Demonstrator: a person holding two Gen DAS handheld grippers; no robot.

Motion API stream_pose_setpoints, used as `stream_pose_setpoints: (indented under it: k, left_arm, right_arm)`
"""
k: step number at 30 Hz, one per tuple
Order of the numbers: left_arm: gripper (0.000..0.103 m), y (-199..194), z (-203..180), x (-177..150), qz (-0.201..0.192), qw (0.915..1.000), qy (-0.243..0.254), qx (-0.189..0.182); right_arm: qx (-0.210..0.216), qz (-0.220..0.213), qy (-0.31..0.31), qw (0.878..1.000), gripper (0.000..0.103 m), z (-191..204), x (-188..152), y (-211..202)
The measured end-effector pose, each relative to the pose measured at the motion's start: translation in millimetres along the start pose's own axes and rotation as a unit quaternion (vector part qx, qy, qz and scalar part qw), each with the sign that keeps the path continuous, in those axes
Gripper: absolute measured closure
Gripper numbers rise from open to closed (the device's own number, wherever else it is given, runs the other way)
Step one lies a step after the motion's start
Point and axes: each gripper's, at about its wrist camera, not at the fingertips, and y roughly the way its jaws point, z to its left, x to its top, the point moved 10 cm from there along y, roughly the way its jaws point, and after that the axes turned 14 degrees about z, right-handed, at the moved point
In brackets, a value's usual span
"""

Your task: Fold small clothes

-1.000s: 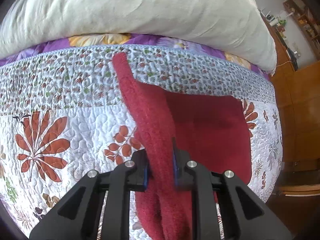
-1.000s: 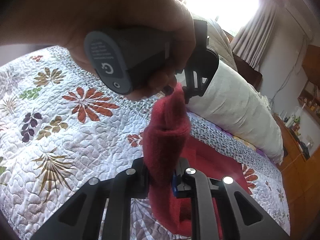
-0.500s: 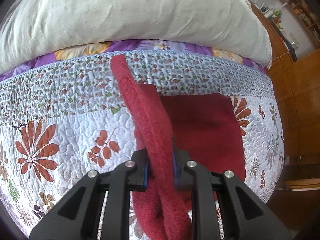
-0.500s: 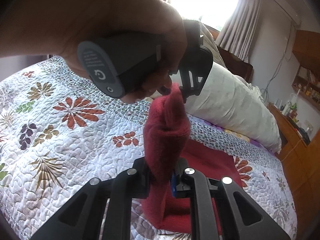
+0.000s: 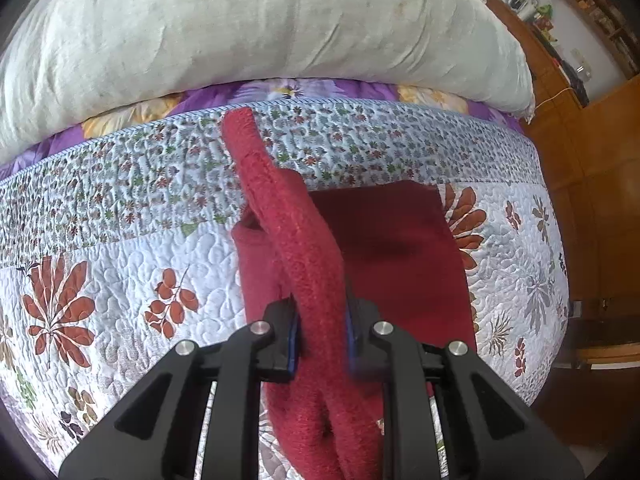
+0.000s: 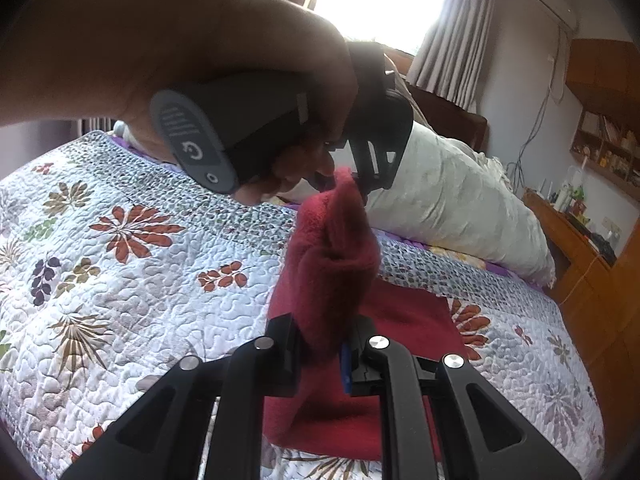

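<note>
A quilted floral bedspread (image 6: 132, 288) fills most of both views, with a long cream pillow (image 5: 256, 28) across the top of the left wrist frame and at right of centre in the right wrist frame. A wooden cabinet (image 6: 600, 280) stands at the right edge.

On the bedspread, at the lower centre of both frames, is the task's thing: a red fleece garment (image 5: 384, 248). Part of it lies flat on the quilt, and one edge is lifted off it as a thick band.

The left gripper (image 5: 320, 338) is clamped on that raised band, the fabric squeezed between its jaws. The right gripper (image 6: 322, 350) is likewise closed on a bunched part of the same edge. In the right wrist view a hand (image 6: 208, 80) at the upper left grasps the handle of the other gripper, whose tip pinches the fabric's peak at mid-frame.

The step in hand looks like a fold in progress: the lifted edge is being carried over the flat part. The next move likely calls for both grippers to travel together, keep the edge taut and level, lower it onto the far side, then release.

In the left wrist view the raised band's long axis runs from the bottom centre up towards the pillow, leaning a little left; the flat part spreads to its right.
</note>
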Motion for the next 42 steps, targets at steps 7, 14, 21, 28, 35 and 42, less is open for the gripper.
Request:
stream_pose_setpoints:
  k: [7, 14, 21, 28, 35, 42]
  left_arm:
    - [0.088, 10, -22, 6, 0.008, 0.9999, 0.009, 0.011]
    - [0.088, 27, -44, 12, 0.018, 0.9993, 0.019, 0.028]
    - [0.088, 49, -71, 14, 0.028, 0.9985, 0.029, 0.037]
    - [0.088, 69, -96, 17, 0.036, 0.9974, 0.038, 0.050]
    - [0.088, 87, -113, 19, 0.043, 0.9966, 0.043, 0.055]
    - [0.088, 102, -127, 21, 0.051, 0.9949, 0.051, 0.070]
  right_arm:
    - [0.005, 0.002, 0.026, 1.000, 0.089, -25, -7, 2]
    - [0.006, 0.009, 0.051, 0.999, 0.089, -51, -19, 11]
    - [0.008, 0.017, 0.069, 0.997, 0.089, -70, -33, 16]
    - [0.009, 0.028, 0.090, 0.995, 0.089, -92, -50, 24]
    - [0.017, 0.034, 0.115, 0.993, 0.089, -111, -65, 30]
    - [0.022, 0.042, 0.133, 0.990, 0.089, -128, -79, 38]
